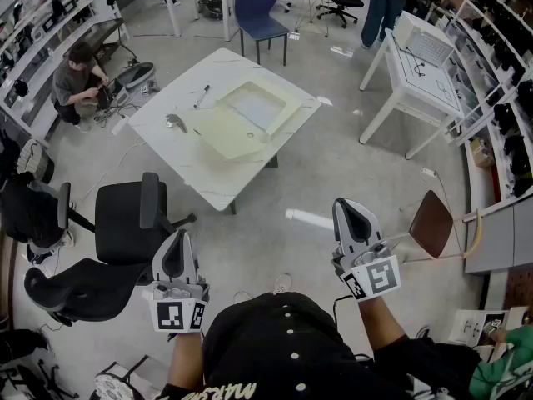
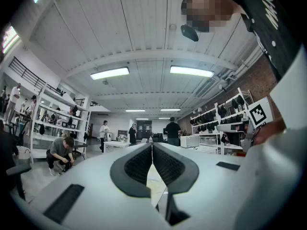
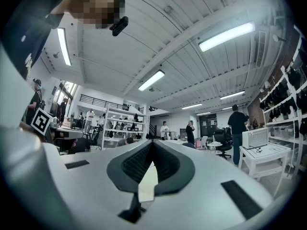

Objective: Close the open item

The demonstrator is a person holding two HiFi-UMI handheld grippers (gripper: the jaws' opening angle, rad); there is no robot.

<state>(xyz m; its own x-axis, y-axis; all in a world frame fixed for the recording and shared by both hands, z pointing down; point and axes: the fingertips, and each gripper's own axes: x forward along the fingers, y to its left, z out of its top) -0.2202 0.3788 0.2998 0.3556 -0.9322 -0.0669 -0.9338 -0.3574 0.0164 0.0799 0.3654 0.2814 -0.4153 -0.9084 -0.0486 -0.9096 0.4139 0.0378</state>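
Observation:
A pale yellowish flat case (image 1: 250, 115) lies open on the white marble-look table (image 1: 208, 169) in the middle of the room. A dark pen (image 1: 201, 96) and a small metallic object (image 1: 176, 122) lie on the table to its left. My left gripper (image 1: 176, 240) and right gripper (image 1: 345, 208) are held level in front of my body, well short of the table. The left gripper (image 2: 152, 145) has its ribbed pads closed together with nothing between them. In its own view the right gripper (image 3: 152, 143) is likewise shut and empty.
Two black office chairs (image 1: 125, 223) stand at the left between me and the table, and a brown chair (image 1: 431, 222) at the right. A second white table (image 1: 416, 65) is at the far right, a blue chair (image 1: 258, 11) behind. A person (image 1: 75, 77) crouches by the left shelves.

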